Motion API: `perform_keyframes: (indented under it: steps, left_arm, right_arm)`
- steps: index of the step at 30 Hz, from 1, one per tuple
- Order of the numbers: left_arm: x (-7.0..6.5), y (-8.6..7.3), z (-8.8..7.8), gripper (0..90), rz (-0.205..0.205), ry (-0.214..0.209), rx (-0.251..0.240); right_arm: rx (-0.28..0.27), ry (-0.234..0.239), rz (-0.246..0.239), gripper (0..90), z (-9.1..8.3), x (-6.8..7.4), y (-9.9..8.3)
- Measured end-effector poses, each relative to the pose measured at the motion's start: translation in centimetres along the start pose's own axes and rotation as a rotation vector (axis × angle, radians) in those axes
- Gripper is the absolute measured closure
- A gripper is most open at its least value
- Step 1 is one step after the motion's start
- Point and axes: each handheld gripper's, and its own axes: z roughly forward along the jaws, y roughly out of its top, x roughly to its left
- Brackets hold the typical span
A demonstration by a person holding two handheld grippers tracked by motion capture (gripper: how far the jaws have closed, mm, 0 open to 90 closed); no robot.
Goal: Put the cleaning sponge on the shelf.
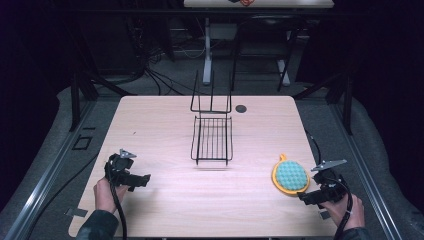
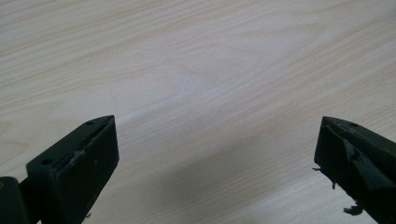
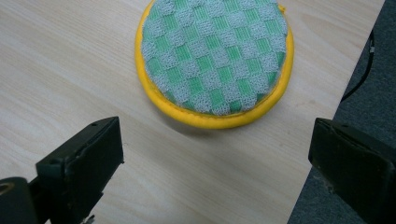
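Left tool (image 1: 145,179): hard black jaws apart, nothing between them, over bare pale wood-grain counter (image 1: 160,125) at 8 o'clock of the surface. Left hand (image 1: 106,194) grips its body; a grey 3-cornered plate sits on top.

Wire rack (image 1: 212,137): thin black rods forming a rectangular grid tray with an upright back frame, at counter centre toward 12 o'clock.

Round scrubbing pad (image 1: 290,176): flat disc, knitted green-and-grey check face, smooth yellow rim with a small loop, lying at 4 o'clock.

Right tool (image 1: 306,198): jaws apart, empty, just beside the pad at its 5 o'clock, not touching, near the counter edge.
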Motion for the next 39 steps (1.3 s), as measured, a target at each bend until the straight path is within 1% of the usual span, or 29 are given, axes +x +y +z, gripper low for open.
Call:
perform_keyframes:
  steps: [2,6,7,8,9,10,14,16,18,19,20,22,23,24,26,27,28,29,30,31,32,33,34,35,36,37,38,39]
  left_arm:
    - [0.0,0.0,0.1,0.0,0.003,0.003,0.001]
    - [0.1,0.1,0.0,0.0,0.0,-0.003,-0.005]
    - [0.1,0.1,0.0,0.0,-0.001,-0.002,-0.005]
    - [0.0,0.0,0.0,0.0,-0.001,-0.003,-0.003]
    - [0.0,0.0,0.1,0.0,0.001,-0.002,-0.001]
    - [0.0,0.0,0.1,0.0,0.002,-0.003,-0.001]
    - [0.0,0.0,-0.1,0.0,-0.001,-0.002,-0.013]
    - [0.0,0.0,-0.1,0.0,-0.002,-0.002,-0.012]
    - [0.0,0.0,-0.1,0.0,0.0,-0.005,-0.006]
    - [0.0,0.0,-0.1,0.0,0.0,-0.005,-0.006]
    - [0.0,0.0,-0.1,0.0,-0.004,-0.006,-0.008]
    - [0.1,0.0,-0.1,0.0,-0.004,-0.009,-0.002]
    - [0.1,0.0,0.0,0.0,-0.007,-0.01,-0.004]
    - [0.1,0.0,0.0,0.0,-0.006,-0.008,-0.004]
    - [0.2,0.0,0.1,0.0,-0.002,-0.01,0.0]
    - [0.2,0.0,0.1,0.0,-0.002,-0.01,0.0]
    - [0.1,0.0,0.1,0.0,-0.003,-0.009,0.0]
    - [0.1,0.0,0.1,0.0,-0.002,-0.011,0.002]
    - [0.0,0.0,0.1,0.0,-0.001,-0.01,-0.002]
    - [0.0,0.0,0.0,0.0,0.003,-0.013,0.003]
    - [0.0,0.0,0.0,0.0,0.003,-0.013,0.003]
    - [0.0,0.0,0.1,0.0,0.002,-0.011,0.003]
    - [0.0,0.0,0.1,0.0,0.002,-0.011,0.003]
    - [-0.1,0.0,0.1,0.0,0.003,-0.011,0.005]
    - [-0.1,-0.1,0.1,0.0,0.004,-0.008,0.012]
    - [-0.1,-0.1,0.1,0.0,0.004,-0.008,0.012]
    - [-0.1,0.0,0.1,0.0,0.005,-0.007,0.016]
    - [-0.1,0.0,0.1,0.0,0.004,-0.007,0.016]
  right_arm:
    - [0.007,0.001,0.008,2.2,0.0,-0.1,0.2]
    - [-0.003,-0.008,0.011,1.7,0.1,-0.4,0.6]
    - [0.0,-0.003,0.009,1.6,0.2,-0.6,0.8]
    - [-0.013,-0.001,0.018,1.1,0.4,-0.7,1.2]
    - [-0.012,0.012,0.022,1.0,0.5,-0.8,1.4]
    - [-0.011,0.015,0.025,0.9,0.7,-0.8,1.6]
    - [-0.018,0.022,0.015,0.8,1.4,-0.6,2.5]
    - [-0.023,0.022,0.008,0.8,1.6,-0.6,3.2]
    - [-0.025,0.032,0.007,0.8,1.9,-0.8,3.8]
    - [-0.025,0.032,0.007,0.8,1.9,-0.8,3.8]
    - [-0.032,0.039,0.009,0.7,2.3,-1.1,4.4]
    - [-0.036,0.047,0.013,0.7,2.5,-1.2,4.7]
    - [-0.037,0.05,0.016,0.7,2.9,-1.6,5.1]
    - [-0.037,0.05,0.016,0.7,2.9,-1.6,5.1]
    - [-0.033,0.058,0.022,1.9,3.7,-2.2,5.4]
    - [-0.033,0.058,0.022,1.9,3.7,-2.2,5.4]
    - [-0.03,0.07,0.037,2.7,4.0,-2.3,5.5]
    - [-0.02,0.072,0.044,3.9,4.1,-2.5,5.5]
    - [-0.019,0.078,0.047,9.0,4.5,-2.9,5.5]
    - [-0.024,0.089,0.065,9.6,4.7,-3.1,5.4]
    - [-0.024,0.089,0.065,9.6,4.7,-3.1,5.4]
    - [-0.033,0.116,0.088,16.2,4.9,-3.7,5.2]
    - [-0.033,0.116,0.088,16.2,4.9,-3.7,5.2]
    - [-0.026,0.112,0.103,17.8,4.9,-3.8,5.2]
    - [-0.034,0.102,0.1,23.8,4.9,-4.2,5.1]
    - [-0.034,0.102,0.1,23.8,4.9,-4.2,5.1]
    - [-0.032,0.1,0.113,31.4,5.0,-4.1,5.0]
    - [-0.03,0.095,0.113,32.7,5.1,-4.1,5.0]
